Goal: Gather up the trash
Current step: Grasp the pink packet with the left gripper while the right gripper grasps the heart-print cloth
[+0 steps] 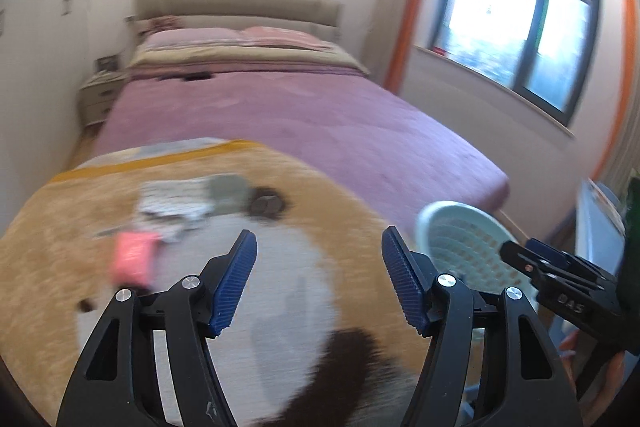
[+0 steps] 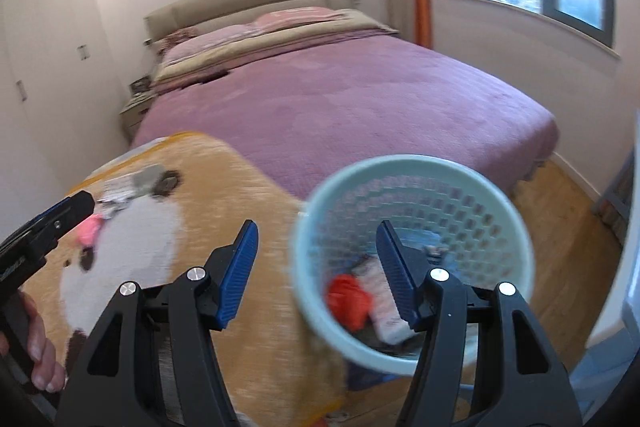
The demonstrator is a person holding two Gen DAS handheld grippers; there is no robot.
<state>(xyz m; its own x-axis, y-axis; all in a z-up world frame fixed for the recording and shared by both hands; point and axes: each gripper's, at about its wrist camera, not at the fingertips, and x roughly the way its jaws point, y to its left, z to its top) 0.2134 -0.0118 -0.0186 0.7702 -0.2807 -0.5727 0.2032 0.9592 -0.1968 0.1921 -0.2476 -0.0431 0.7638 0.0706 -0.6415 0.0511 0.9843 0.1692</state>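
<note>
A pale green mesh waste basket (image 2: pixel 412 187) stands beside the bed; it holds a red crumpled piece (image 2: pixel 348 301) and a white packet (image 2: pixel 386 315). In the left wrist view the basket (image 1: pixel 460 239) is at the right. On an orange and white plush blanket (image 1: pixel 280 307) lie a pink wrapper (image 1: pixel 132 259), patterned paper scraps (image 1: pixel 172 203) and a grey piece (image 1: pixel 228 193). My left gripper (image 1: pixel 318 283) is open and empty above the blanket. My right gripper (image 2: pixel 316 273) is open and empty, its right finger over the basket's mouth. The pink wrapper (image 2: pixel 90 231) shows near the left gripper's tip in the right wrist view.
A bed with a purple cover (image 1: pixel 300 123) fills the middle, pillows (image 1: pixel 240 41) at the headboard. A nightstand (image 1: pixel 100 95) stands at the left wall. A window (image 1: pixel 516 35) is at the right. Wood floor (image 2: pixel 568 251) lies right of the basket.
</note>
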